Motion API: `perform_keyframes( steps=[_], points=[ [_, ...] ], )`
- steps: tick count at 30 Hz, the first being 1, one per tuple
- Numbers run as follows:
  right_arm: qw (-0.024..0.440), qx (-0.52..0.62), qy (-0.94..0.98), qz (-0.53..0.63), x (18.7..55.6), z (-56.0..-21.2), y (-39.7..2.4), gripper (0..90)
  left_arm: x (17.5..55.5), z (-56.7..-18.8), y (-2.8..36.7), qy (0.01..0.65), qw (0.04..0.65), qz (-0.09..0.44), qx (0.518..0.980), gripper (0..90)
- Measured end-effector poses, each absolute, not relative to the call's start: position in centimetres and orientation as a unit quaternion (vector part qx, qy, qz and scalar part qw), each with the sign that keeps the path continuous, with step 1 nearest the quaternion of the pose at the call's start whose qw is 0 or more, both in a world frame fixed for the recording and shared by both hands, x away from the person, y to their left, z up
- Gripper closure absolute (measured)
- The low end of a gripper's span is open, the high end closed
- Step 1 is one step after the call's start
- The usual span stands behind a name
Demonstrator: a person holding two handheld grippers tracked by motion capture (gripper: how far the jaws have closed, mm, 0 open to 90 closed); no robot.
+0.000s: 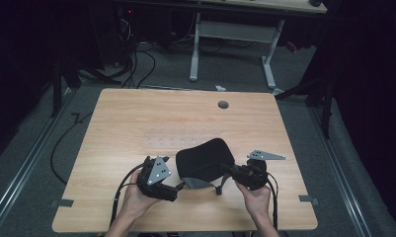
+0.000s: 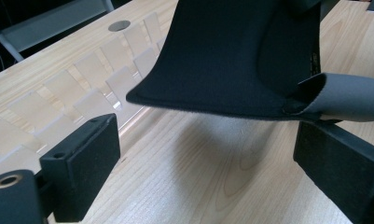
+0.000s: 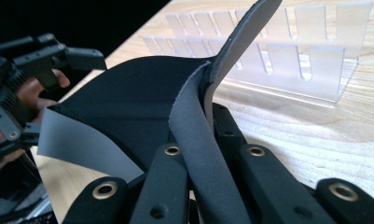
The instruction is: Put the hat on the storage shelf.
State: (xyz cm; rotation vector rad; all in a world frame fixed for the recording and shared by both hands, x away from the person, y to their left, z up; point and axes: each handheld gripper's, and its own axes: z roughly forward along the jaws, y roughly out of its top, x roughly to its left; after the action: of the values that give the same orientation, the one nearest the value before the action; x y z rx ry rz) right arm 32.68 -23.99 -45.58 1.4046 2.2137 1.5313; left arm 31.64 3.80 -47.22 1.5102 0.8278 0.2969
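Observation:
A black fabric pad (image 1: 203, 159) with a grey underside hangs lifted over the near middle of the wooden table (image 1: 116, 123). My right gripper (image 1: 225, 169) holds it from the right; in the right gripper view its jaws (image 3: 208, 135) are shut on the pad's grey edge strip (image 3: 198, 154). My left gripper (image 1: 179, 186) sits at the pad's near-left corner, open. Its two jaws stand wide apart (image 2: 208, 172) in the left gripper view. The black pad (image 2: 231, 56) floats above them, and a grey flap (image 2: 350, 98) hangs just over the right-hand jaw, unpinched.
A clear plastic slotted rack (image 3: 287, 51) stands on the table just beyond the pad, faint in the high view (image 1: 173, 138). A round cable hole (image 1: 223, 104) lies near the far edge. Beyond the table are floor cables and a white desk frame (image 1: 232, 34).

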Motion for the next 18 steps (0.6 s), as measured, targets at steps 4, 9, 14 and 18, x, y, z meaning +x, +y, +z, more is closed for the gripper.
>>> perform_keyframes(
  steps=[4, 9, 14, 18],
  points=[
    [0.050, 0.464, 0.735, 0.492, 32.76, -45.58, -23.74, 85.6, 31.50, -47.28, 3.72, 0.359, 0.646, 0.127, 0.662, 6.7],
    [0.047, 0.470, 0.738, 0.481, 32.88, -45.62, -23.66, 85.5, 31.65, -47.40, 3.52, 0.361, 0.653, 0.101, 0.658, 6.8],
    [0.043, 0.473, 0.740, 0.476, 32.87, -45.65, -23.65, 85.4, 31.65, -47.39, 3.47, 0.358, 0.652, 0.100, 0.660, 6.8],
    [0.039, 0.475, 0.740, 0.475, 32.95, -45.69, -23.45, 85.4, 31.54, -47.12, 3.48, 0.355, 0.653, 0.092, 0.662, 6.9]
  ],
)
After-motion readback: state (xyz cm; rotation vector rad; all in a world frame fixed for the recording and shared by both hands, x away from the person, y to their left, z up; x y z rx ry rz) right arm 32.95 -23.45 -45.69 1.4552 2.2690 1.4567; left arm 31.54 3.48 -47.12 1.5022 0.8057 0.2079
